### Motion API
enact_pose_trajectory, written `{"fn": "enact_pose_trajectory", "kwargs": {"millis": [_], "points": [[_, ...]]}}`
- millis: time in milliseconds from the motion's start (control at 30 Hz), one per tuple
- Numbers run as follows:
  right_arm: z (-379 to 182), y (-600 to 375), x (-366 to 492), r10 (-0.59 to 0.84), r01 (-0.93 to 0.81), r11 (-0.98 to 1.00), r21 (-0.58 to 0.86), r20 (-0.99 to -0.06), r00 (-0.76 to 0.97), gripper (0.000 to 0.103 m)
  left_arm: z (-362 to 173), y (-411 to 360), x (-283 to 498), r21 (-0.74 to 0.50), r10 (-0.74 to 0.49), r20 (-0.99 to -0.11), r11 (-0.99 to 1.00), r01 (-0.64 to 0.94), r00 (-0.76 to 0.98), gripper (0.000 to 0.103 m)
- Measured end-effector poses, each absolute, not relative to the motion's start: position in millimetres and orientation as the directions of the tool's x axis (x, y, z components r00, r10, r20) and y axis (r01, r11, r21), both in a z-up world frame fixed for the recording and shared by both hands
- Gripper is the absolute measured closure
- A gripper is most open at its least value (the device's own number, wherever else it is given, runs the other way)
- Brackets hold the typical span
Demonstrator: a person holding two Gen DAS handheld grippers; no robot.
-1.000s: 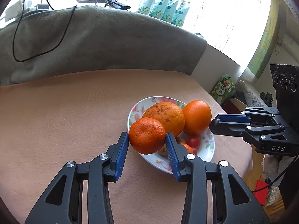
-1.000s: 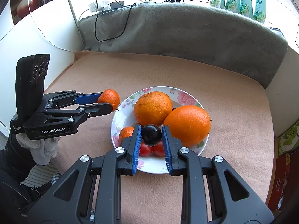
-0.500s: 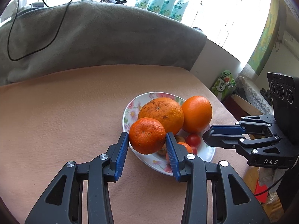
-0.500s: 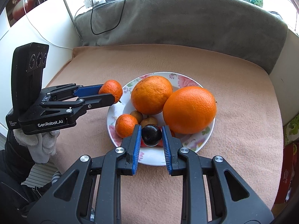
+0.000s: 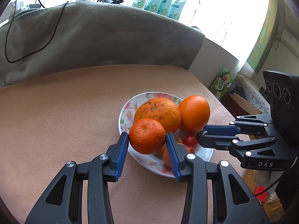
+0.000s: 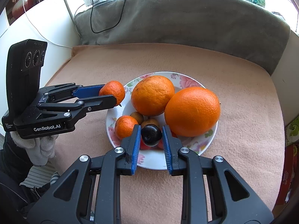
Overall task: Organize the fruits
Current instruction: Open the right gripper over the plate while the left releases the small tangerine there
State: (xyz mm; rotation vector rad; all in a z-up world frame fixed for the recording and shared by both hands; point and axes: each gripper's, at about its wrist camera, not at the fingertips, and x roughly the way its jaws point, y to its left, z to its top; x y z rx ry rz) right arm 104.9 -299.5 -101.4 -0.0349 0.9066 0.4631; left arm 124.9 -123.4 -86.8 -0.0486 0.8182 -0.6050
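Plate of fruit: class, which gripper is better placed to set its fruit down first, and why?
Probably the right gripper: its dark plum hangs low over the plate, whereas the left gripper holds its mandarin at the rim.

Around the floral plate: the cherry tomatoes show only as red slivers behind the dark plum (count unclear). Two small brownish fruits beyond the plum are half covered, kind not readable. Left of the plate, the gloved hand is mostly hidden under its gripper body. Pouches far behind the plate are cut by the top edge, print illegible.
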Motion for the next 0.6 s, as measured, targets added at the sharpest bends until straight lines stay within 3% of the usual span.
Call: {"fn": "enact_pose_trajectory", "kwargs": {"millis": [100, 167, 500, 600], "points": [[-101.5, -298.1, 104.4, 0.372, -0.404, 0.901, 0.159, -0.764, 0.527, 0.067, -86.4, -123.7, 123.3, -0.263, -0.525, -0.669, 0.829, 0.493, 0.526, 0.063], [-100.1, -297.8, 103.5, 0.368, -0.403, 0.902, 0.152, -0.758, 0.539, 0.052, -84.8, -123.8, 122.7, -0.264, -0.528, -0.664, 0.828, 0.495, 0.529, 0.063], [-97.9, -299.1, 101.0, 0.369, -0.403, 0.903, 0.15, -0.75, 0.548, 0.052, -79.9, -126.3, 122.3, -0.254, -0.527, -0.659, 0.828, 0.501, 0.537, 0.057], [-98.2, -300.5, 101.2, 0.366, -0.4, 0.905, 0.148, -0.751, 0.55, 0.049, -80.3, -126.5, 122.1, -0.254, -0.527, -0.658, 0.828, 0.499, 0.538, 0.052]]}}
